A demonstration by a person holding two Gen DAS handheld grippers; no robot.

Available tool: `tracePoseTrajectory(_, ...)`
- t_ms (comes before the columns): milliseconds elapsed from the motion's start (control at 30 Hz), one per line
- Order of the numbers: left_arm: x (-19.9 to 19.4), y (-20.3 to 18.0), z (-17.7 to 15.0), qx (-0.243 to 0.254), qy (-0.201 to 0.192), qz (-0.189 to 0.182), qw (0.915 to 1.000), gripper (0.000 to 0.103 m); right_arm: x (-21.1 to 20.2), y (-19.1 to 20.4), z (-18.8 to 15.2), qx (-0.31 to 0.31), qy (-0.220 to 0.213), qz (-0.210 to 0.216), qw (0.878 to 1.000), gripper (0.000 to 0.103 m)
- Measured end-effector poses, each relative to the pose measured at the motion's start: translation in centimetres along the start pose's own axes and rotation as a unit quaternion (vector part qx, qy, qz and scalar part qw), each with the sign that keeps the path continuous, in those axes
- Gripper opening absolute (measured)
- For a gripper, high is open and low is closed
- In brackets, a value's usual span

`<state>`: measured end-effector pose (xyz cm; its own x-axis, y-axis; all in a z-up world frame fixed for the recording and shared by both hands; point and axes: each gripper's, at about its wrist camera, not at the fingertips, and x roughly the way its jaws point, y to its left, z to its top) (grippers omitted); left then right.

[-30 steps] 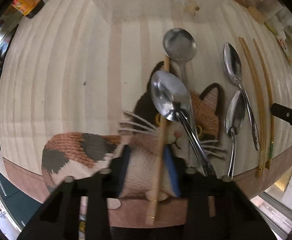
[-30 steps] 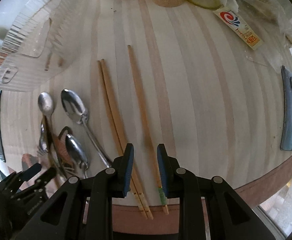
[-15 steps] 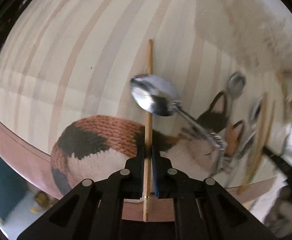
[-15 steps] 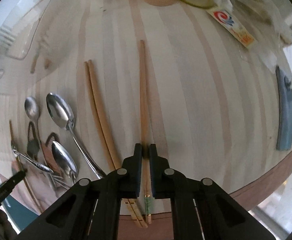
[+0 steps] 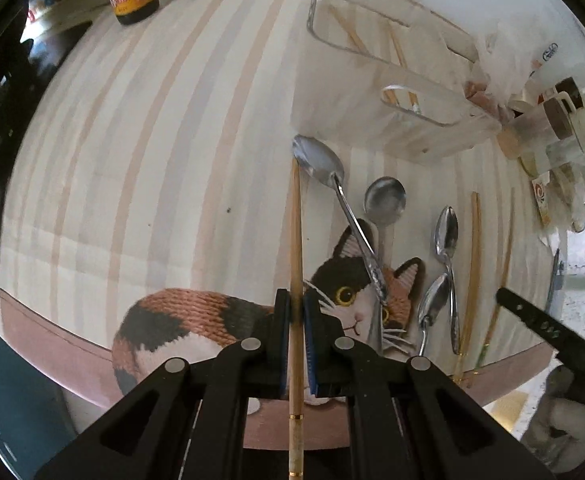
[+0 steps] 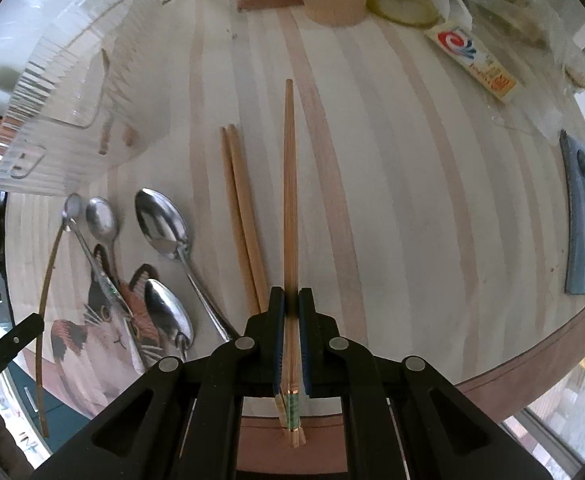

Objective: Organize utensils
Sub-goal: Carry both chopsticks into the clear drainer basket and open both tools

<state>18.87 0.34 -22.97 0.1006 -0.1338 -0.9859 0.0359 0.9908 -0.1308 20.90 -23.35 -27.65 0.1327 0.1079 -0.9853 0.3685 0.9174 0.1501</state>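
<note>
The left claw [image 5: 297, 320] pinches a single chopstick [image 5: 295, 240], its tip by a spoon [image 5: 319, 159] above the cat mat [image 5: 196, 320]. The right claw [image 6: 288, 312] clamps a green-banded chopstick [image 6: 289, 200] near the tabletop [image 6: 412, 200] edge; bare wood lies to its right, a chopstick pair [image 6: 240, 216] just left.

Bright, soft daylight throughout, strongest at the upper right in both views — washed-out glare over the clear plastic organizer [image 5: 424, 92] and the jars behind it. Heavy fisheye bending: table [image 6: 392, 184] stripes curved, black vignette in every corner. Sharp in the centre, smeared toward the rims; motion blur on the left view's far edges. Specular highlights on the spoon bowls [image 6: 164, 226]. Faint, short shadows beside the loose chopsticks [image 6: 240, 216] — dim, murky at lower left.
</note>
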Motion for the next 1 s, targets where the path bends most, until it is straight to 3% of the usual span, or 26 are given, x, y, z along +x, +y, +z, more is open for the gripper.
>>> tracePoseTrajectory(333,-4.9,0.7,0.2,-0.002,-0.071,0.041,0.9966,0.004,-5.2,-0.6,0.0,-0.010,-0.042,0.037,0.998,0.007)
tracePoseTrajectory(533,-9.5,1.2,1.7,-0.023,-0.123,0.031,0.9916,0.004,-8.3,1.1,1.9,-0.030,-0.059,0.072,0.995,0.007)
tracePoseTrajectory(800,-13.7,-1.3,9.5,-0.027,-0.165,-0.040,0.9851,0.004,-11.6,7.1,7.4,-0.064,-0.074,0.130,0.987,0.007)
tracePoseTrajectory(1000,-11.7,-3.3,17.7,-0.025,-0.137,-0.077,0.9873,0.004,-11.0,11.0,13.6,-0.077,-0.065,0.139,0.985,0.007)
